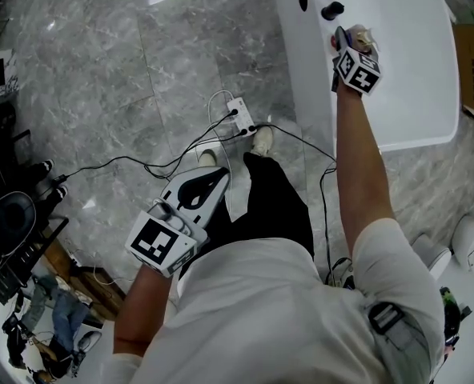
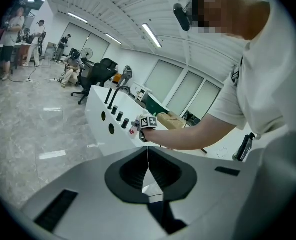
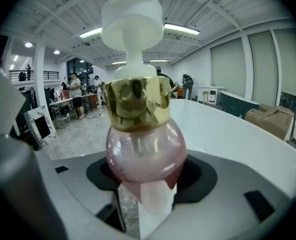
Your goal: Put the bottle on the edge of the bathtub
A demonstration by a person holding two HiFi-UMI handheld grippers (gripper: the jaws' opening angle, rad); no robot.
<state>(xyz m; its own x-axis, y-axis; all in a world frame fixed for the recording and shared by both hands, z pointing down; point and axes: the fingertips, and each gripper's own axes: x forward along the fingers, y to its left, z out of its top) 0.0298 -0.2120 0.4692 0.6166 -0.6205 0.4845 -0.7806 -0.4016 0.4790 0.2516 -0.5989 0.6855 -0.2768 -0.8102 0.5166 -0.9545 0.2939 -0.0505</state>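
Observation:
A round pink bottle [image 3: 144,151] with a gold collar and a white pump fills the right gripper view. It stands upright between the jaws of my right gripper [image 3: 149,184], which are set wide on either side of its body. In the head view that gripper [image 1: 351,45] reaches out over the rim of the white bathtub [image 1: 413,94], with the bottle [image 1: 363,34] just beyond its marker cube. My left gripper [image 1: 214,184] hangs low by my leg, shut and empty; in its own view the left gripper [image 2: 148,160] has its pads meeting.
Black knobs [image 1: 331,10] sit on the tub rim beside the bottle. On the grey marble floor lie a power strip [image 1: 239,112] and its cables. A cardboard box [image 1: 473,62] stands beyond the tub, and office chairs [image 2: 95,74] and people are far off.

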